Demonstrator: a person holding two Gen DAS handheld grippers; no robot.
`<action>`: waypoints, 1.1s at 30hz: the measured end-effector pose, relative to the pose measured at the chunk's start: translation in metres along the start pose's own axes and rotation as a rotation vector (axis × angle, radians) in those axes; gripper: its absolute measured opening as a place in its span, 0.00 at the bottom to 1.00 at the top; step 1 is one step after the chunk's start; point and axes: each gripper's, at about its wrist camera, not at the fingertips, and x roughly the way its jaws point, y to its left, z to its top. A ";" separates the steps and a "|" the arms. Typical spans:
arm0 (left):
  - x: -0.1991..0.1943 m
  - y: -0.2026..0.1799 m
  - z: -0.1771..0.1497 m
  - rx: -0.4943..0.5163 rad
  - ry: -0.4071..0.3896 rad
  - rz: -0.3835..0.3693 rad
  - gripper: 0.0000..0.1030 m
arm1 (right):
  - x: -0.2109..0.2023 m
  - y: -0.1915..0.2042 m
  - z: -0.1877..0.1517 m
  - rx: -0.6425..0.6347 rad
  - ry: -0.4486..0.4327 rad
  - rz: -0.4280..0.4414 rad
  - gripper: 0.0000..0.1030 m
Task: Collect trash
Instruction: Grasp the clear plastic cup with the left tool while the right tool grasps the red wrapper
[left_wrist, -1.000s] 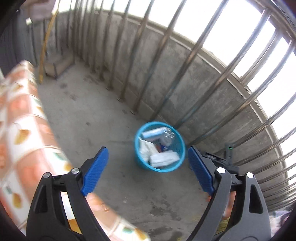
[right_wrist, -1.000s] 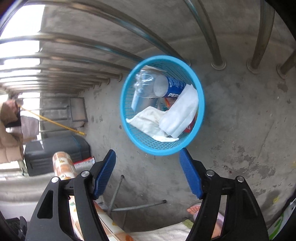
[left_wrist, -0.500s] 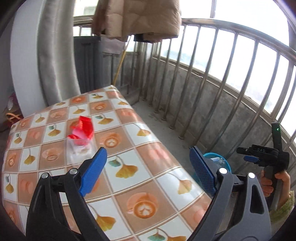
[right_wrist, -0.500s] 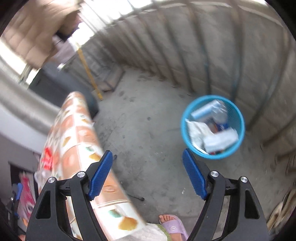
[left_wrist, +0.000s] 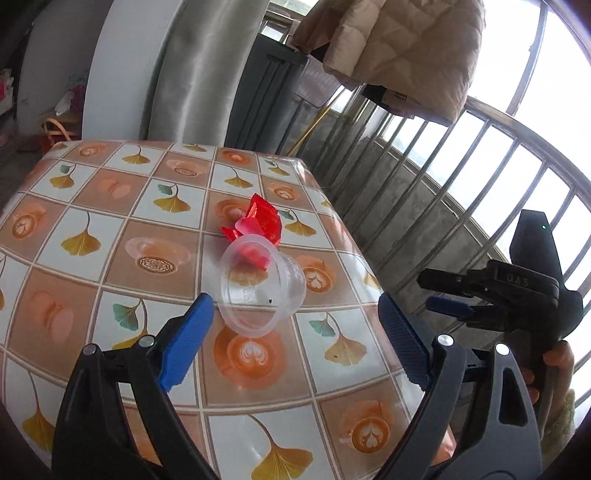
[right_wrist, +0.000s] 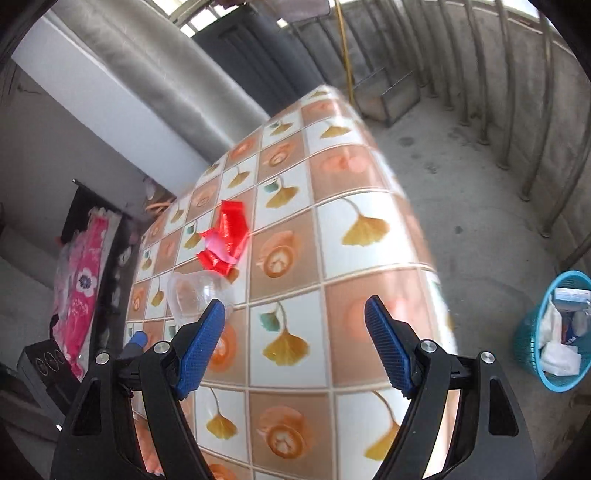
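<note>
**Hovering over table, both grippers empty**

I am holding my left gripper (left_wrist: 295, 339) over the table (left_wrist: 110, 229), jaws closing slightly yet spread, nothing between. Clear cup (left_wrist: 258, 291) is lying tipped mid-table, touching red wrapper (left_wrist: 258, 225). My right gripper (right_wrist: 295, 347) is gaping, empty. Blue basket (right_wrist: 524, 332) is standing on the floor beyond the table's edge.

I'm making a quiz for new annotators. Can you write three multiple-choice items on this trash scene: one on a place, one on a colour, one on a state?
1. Where is the clear cup?
A. on the table
B. in the basket
C. on the floor

2. What colour is the wrapper beside the cup?
A. green
B. red
C. black

3. How does the cup lie?
A. upright
B. flattened
C. tipped on its side

Answers:
1 A: it rests on the tiled table, not in the basket.
2 B: the crumpled wrapper is bright red in both views.
3 C: its open mouth faces sideways, toward the left gripper.
</note>
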 end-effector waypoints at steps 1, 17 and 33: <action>0.005 0.002 0.001 -0.002 0.001 -0.003 0.78 | 0.013 0.007 0.004 0.003 0.019 0.010 0.74; 0.044 0.017 0.007 -0.062 0.065 -0.037 0.13 | 0.142 0.034 0.072 0.081 0.167 0.027 0.61; -0.017 0.048 0.003 -0.044 0.059 0.057 0.04 | 0.183 0.077 0.081 -0.078 0.176 -0.066 0.20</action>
